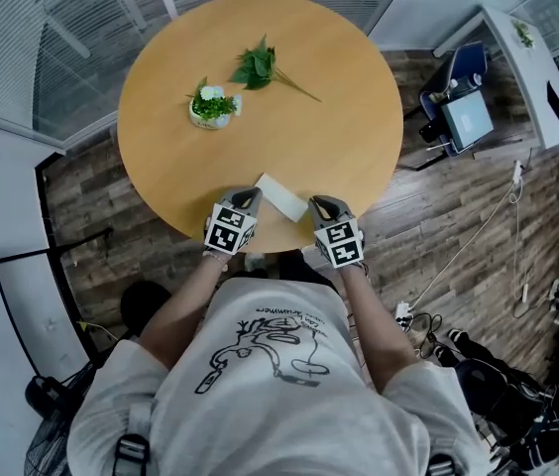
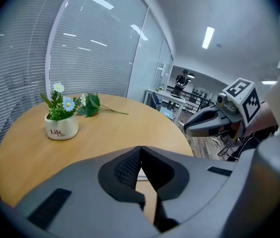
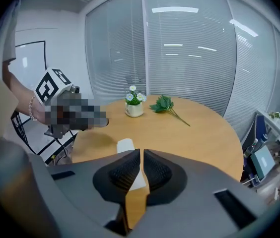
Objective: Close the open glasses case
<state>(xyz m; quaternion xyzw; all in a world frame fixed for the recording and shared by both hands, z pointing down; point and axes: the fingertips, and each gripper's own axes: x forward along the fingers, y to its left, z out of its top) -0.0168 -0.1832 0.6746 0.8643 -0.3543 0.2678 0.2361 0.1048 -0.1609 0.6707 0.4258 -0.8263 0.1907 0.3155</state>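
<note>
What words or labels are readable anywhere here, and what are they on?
"Life", with a smaller "Life" beneath: on the white flower pot.
A line of print above the drawing on the person's T-shirt: too small to read.

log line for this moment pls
left gripper: shut, empty | right gripper: shut, empty | case: on table, between grippers | lid state: unclear
</note>
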